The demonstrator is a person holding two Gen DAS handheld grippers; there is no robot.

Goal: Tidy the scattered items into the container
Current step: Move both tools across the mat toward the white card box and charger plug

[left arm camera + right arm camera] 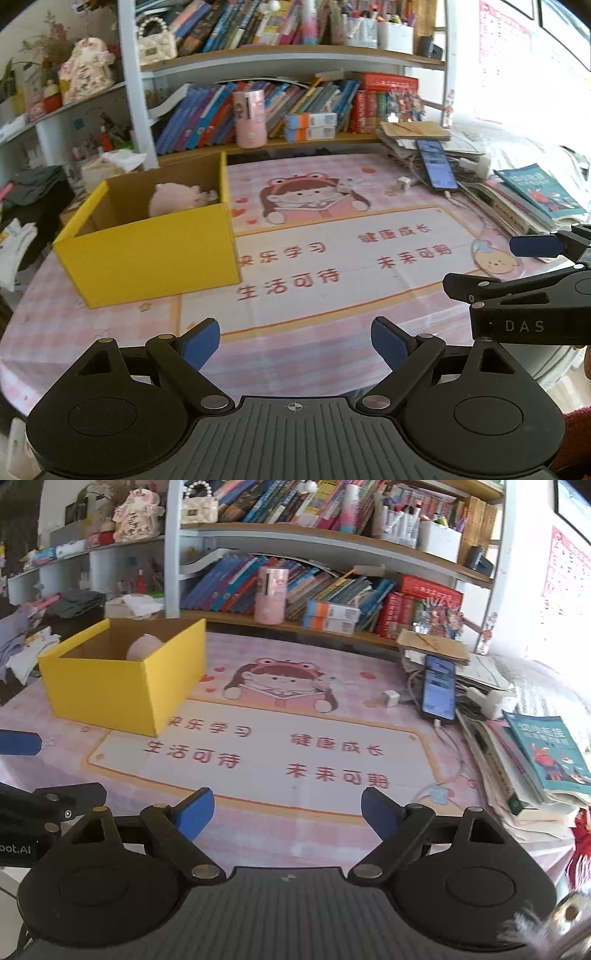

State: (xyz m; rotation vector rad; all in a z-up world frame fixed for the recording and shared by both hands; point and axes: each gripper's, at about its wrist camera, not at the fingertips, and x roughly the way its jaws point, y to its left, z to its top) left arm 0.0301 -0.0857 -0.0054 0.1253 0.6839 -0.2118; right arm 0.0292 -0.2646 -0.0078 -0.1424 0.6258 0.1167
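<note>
From the left wrist camera, the left tool hangs over the near edge of the counter, its blue-padded fingers spread wide with nothing between them. The yellow box stands toward the counter's far left corner, open at the top, with a pink plush toy lying inside against its back wall. The box rests partly on the pink cartoon mat that covers the counter. Along the right edge lies a phone on a heap of papers, and a teal book sits on a stack nearer the camera. A pink cup stands on the shelf behind the far edge. The right tool enters from the right, just beside the left one, its fingers parted and empty.

From the right wrist camera, the right tool also hovers at the near edge, fingers wide apart, gripping nothing. The yellow box sits at the far left, the pink plush toy only partly visible over its rim. The phone and teal book line the right edge. One blue finger of the left tool pokes in at the left.
</note>
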